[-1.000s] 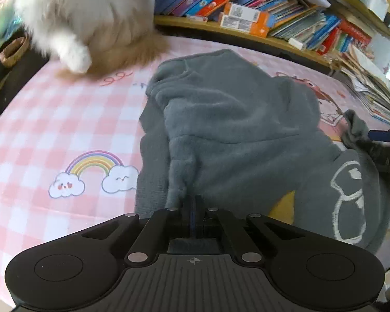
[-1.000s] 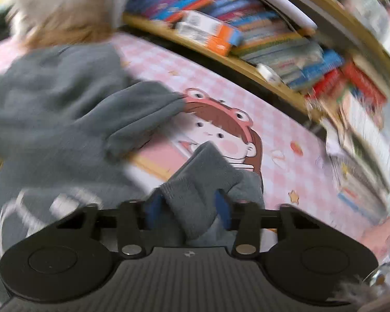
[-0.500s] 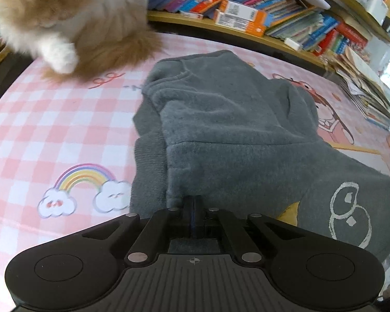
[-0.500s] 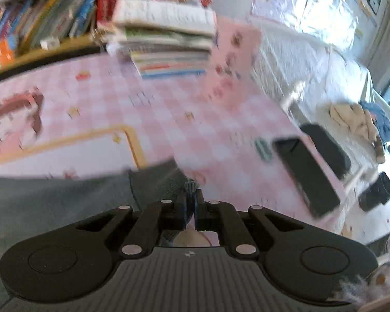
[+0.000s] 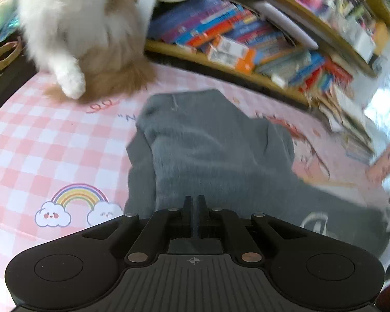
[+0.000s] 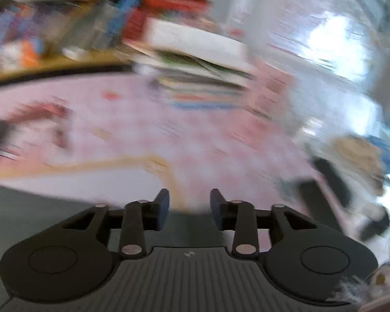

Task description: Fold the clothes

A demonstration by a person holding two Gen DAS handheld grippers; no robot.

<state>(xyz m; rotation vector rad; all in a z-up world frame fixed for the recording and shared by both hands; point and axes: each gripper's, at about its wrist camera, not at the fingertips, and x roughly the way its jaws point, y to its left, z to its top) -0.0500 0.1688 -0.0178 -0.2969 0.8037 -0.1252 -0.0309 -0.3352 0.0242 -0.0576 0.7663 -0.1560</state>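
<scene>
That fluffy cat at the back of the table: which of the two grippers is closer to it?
Left. The left gripper, jaws shut on the grey sweater, faces the cat across the sweater. The right gripper, jaws just opened and empty, points away; no cat in its view.

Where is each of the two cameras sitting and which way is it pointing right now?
Left wrist: on the left gripper, jaws shut, angled down over the grey garment toward a cat and bookshelf.
Right wrist: on the right gripper, whose jaws have just been opening with nothing between them, facing a blurred stack of books.
Shared: the pink checked cloth and the garment.
</scene>
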